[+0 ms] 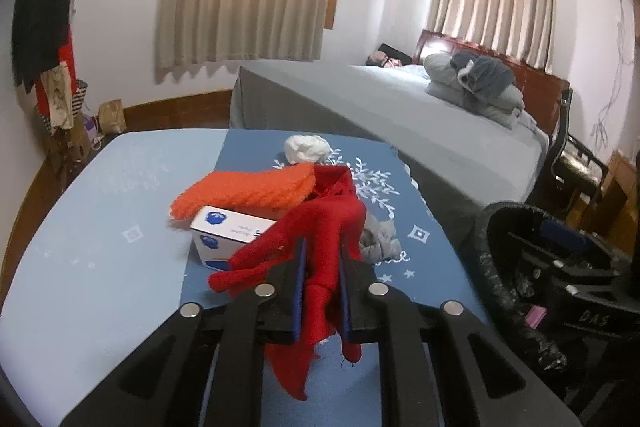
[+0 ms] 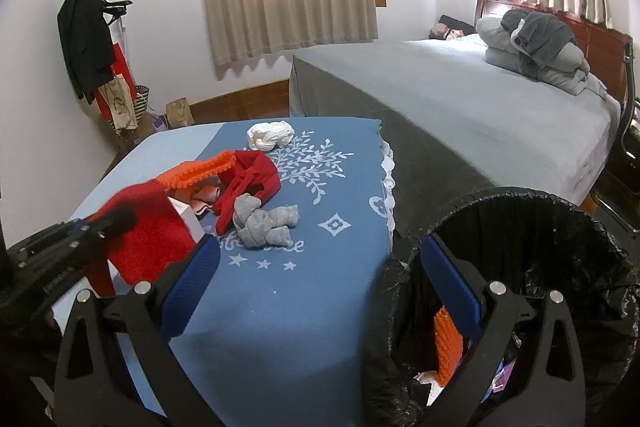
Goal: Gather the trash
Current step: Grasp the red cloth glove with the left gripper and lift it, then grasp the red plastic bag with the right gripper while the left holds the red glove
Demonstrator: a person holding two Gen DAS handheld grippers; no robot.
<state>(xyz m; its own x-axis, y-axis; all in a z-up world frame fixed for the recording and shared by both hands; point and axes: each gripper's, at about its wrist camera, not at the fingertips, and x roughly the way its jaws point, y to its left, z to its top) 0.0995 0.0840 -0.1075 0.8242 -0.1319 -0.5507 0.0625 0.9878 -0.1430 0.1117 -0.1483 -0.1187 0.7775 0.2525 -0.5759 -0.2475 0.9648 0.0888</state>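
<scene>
My left gripper (image 1: pixel 322 259) is shut on a red cloth (image 1: pixel 320 223) and holds it just above the blue table (image 1: pixel 120 267); the cloth also shows in the right wrist view (image 2: pixel 152 231). An orange knit piece (image 1: pixel 248 193) lies over a white box (image 1: pixel 224 239). A white crumpled wad (image 1: pixel 306 149) and a grey rag (image 2: pixel 264 223) lie on the table. My right gripper (image 2: pixel 320 263) is open and empty, one finger over the table edge, the other inside the black-lined trash bin (image 2: pixel 560 227). An orange piece (image 2: pixel 448 343) lies in the bin.
A grey bed (image 2: pixel 480 99) with folded bedding (image 2: pixel 536 47) stands beyond the table. A coat rack (image 2: pixel 86 39) with clothes and bags stands at the far left wall. A chair (image 1: pixel 576 155) is beside the bed.
</scene>
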